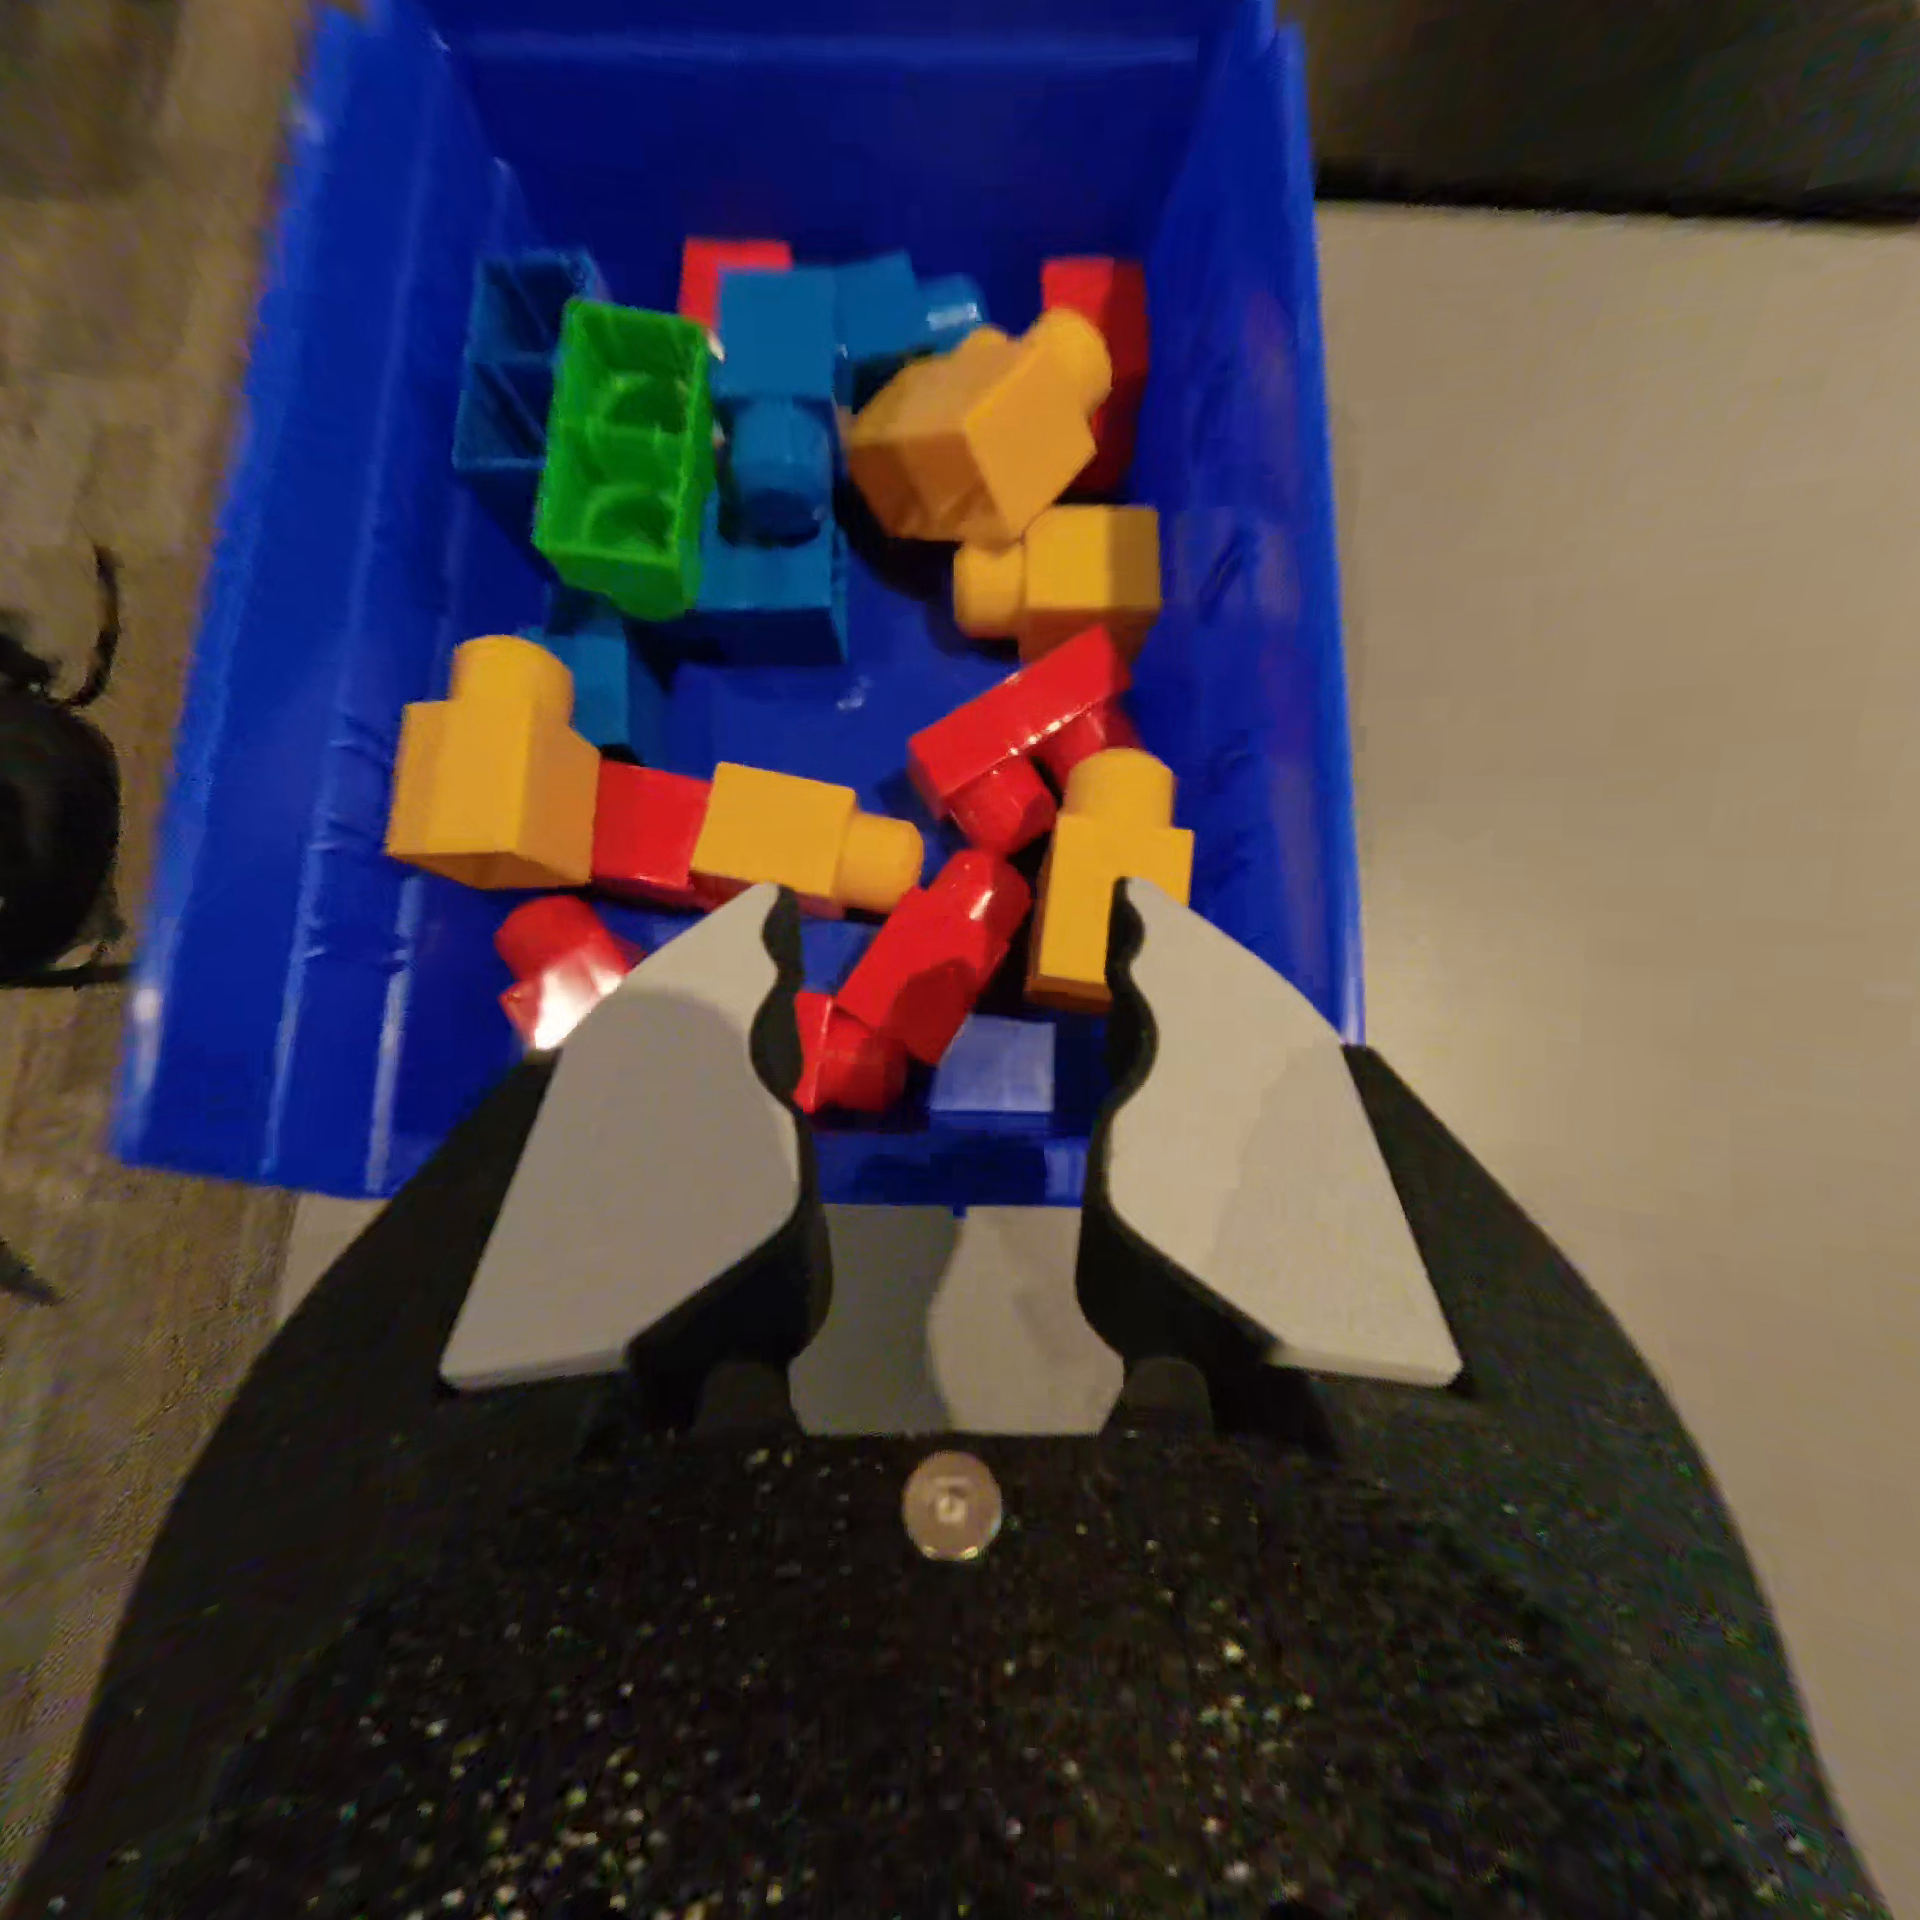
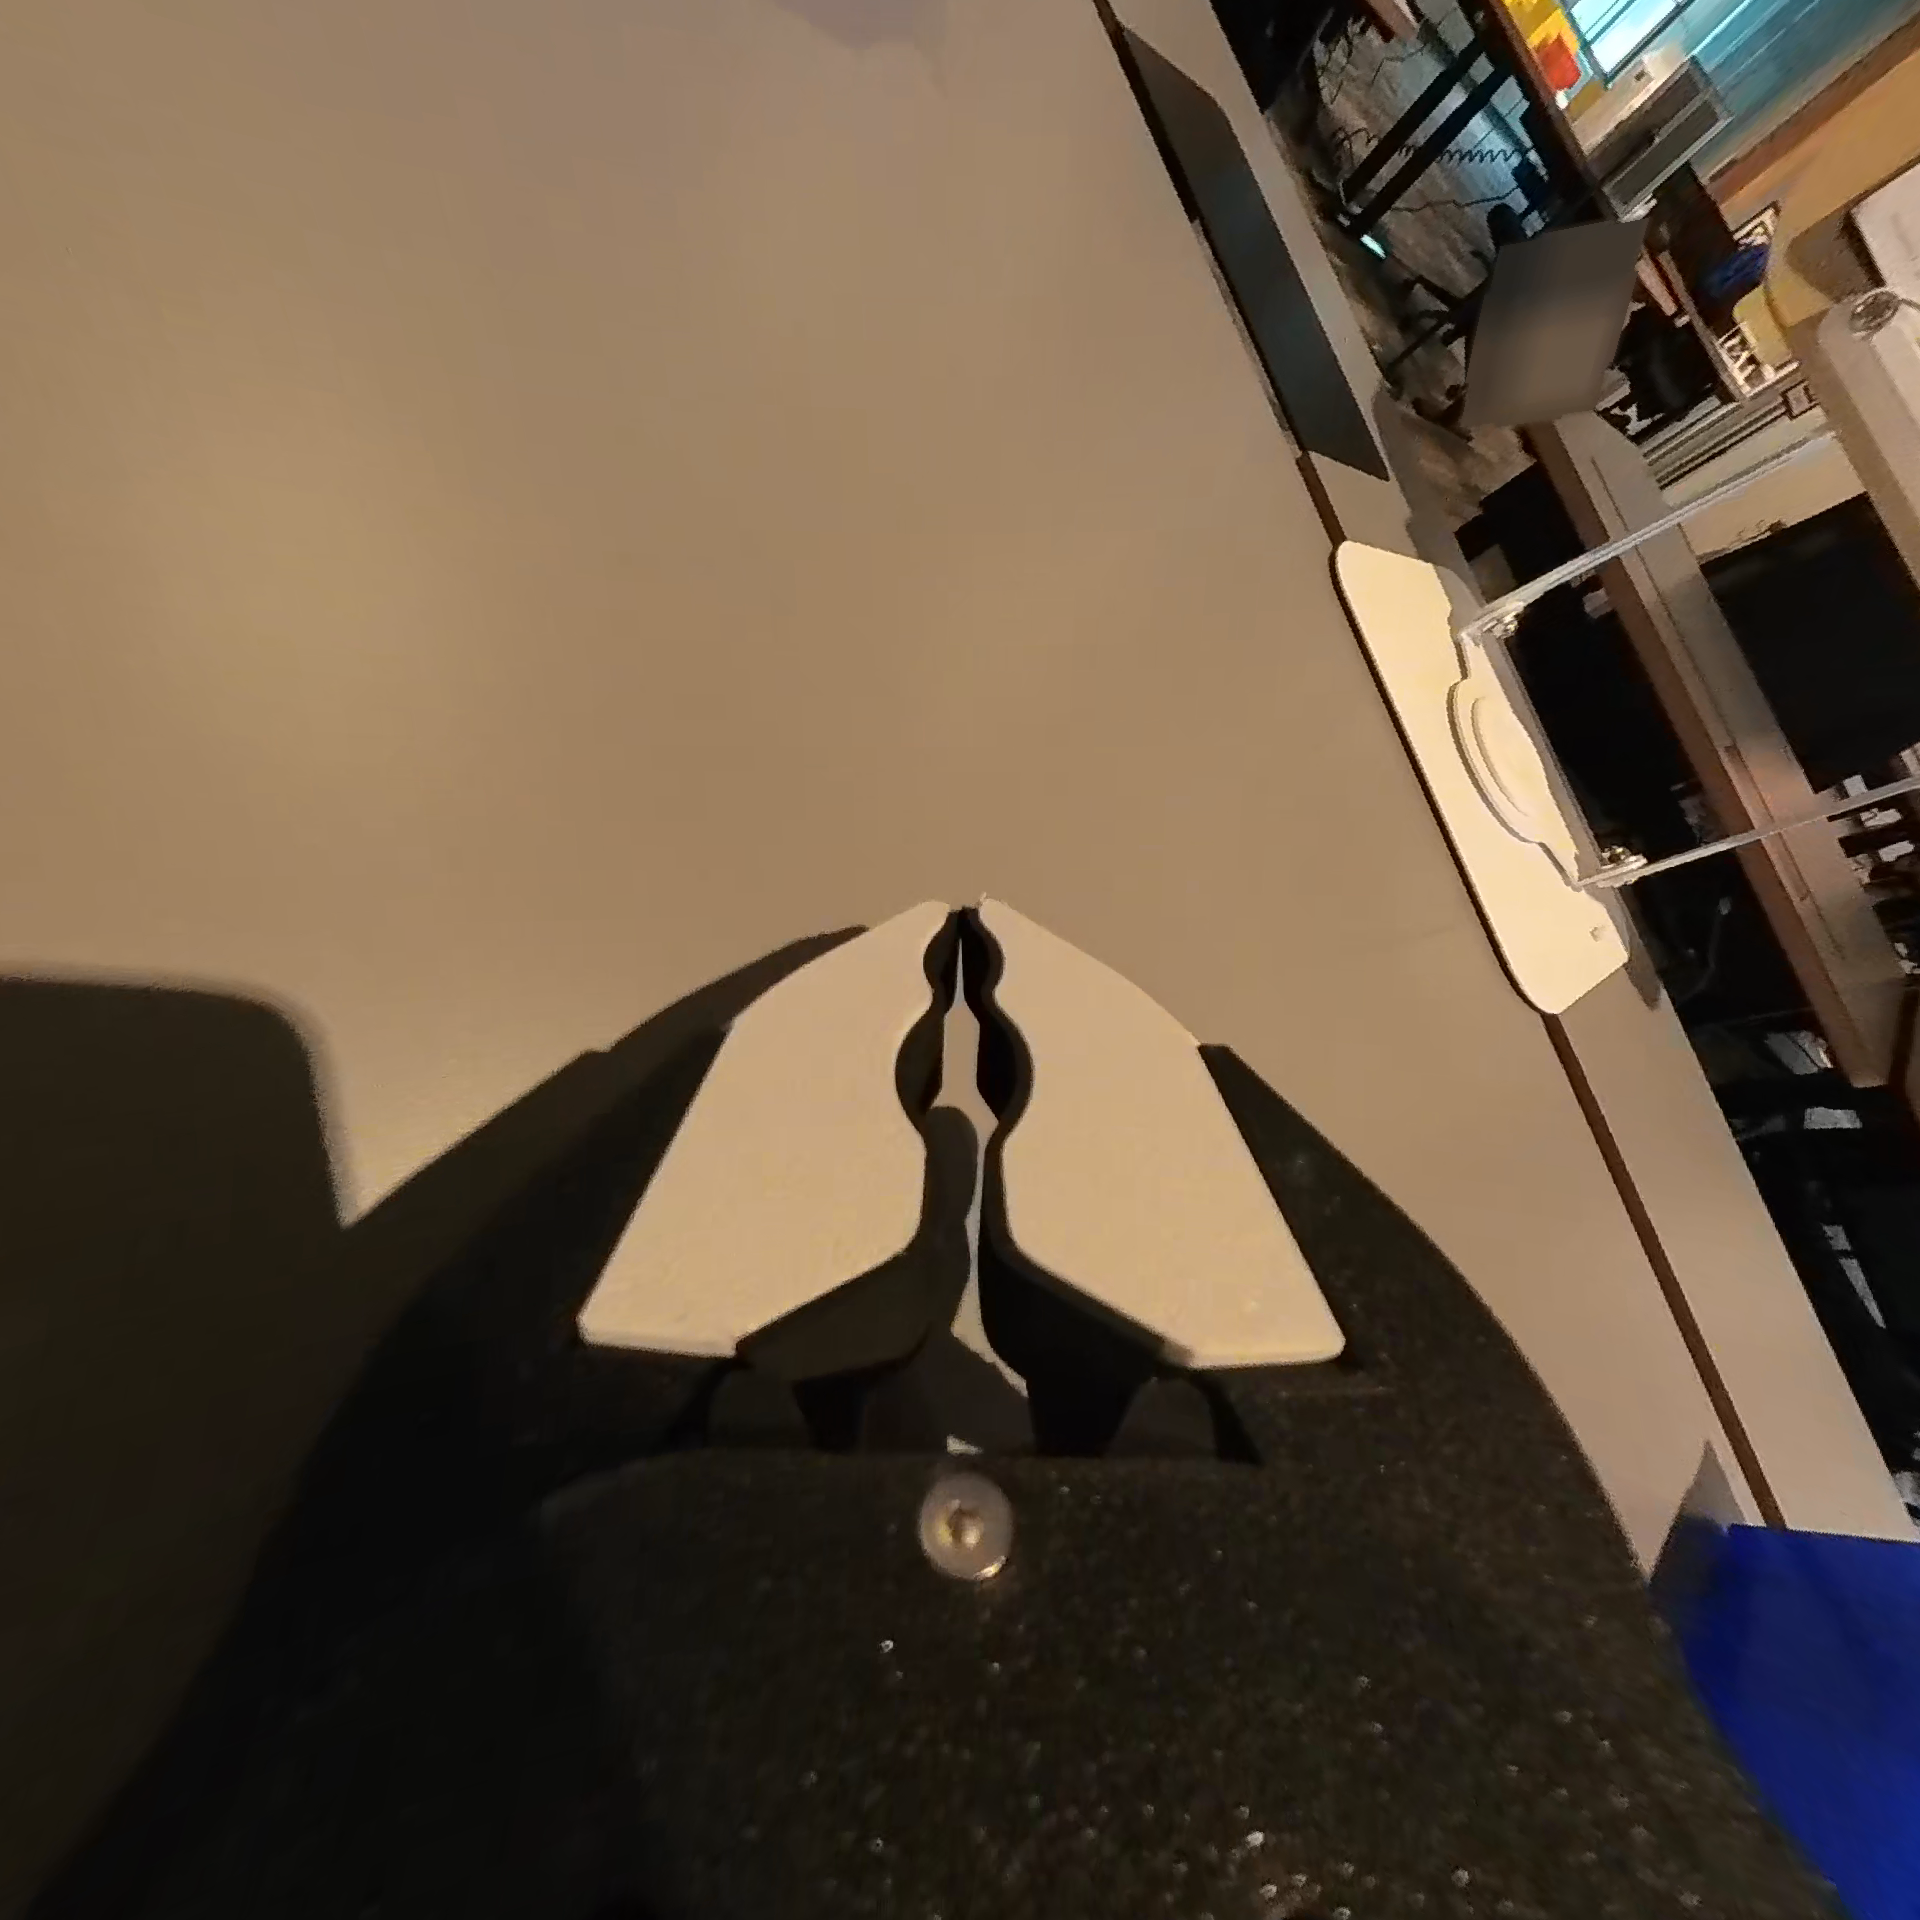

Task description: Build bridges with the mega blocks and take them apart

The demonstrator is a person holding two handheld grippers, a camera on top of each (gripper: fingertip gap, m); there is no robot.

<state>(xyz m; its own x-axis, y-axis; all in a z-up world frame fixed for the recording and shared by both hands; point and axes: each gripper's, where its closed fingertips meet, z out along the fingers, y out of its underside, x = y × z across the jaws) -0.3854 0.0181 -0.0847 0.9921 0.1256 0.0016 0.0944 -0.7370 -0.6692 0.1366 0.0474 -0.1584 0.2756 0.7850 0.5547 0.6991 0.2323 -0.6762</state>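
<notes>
Left gripper (image 1: 951, 935): fingers spread wide, empty, above blue bin (image 1: 343, 831) of loose blocks (image 1: 790, 831), frame centre. Right gripper (image 2: 966, 914): fingers closed, empty, over bare surface (image 2: 623, 416).

One blue bin (image 1: 312, 831), holding mixed blocks: six yellow (image 1: 488, 769), about six red (image 1: 935, 945), one green (image 1: 623, 457), several blue (image 1: 774, 343), exact count unclear.

- left gripper (image 1: 951, 904): jaws apart, wide gap between the grey fingers (image 1: 665, 1122), pitched downward
- right gripper (image 2: 966, 912): tips pressed together, nothing between them, rolled to one side
</notes>
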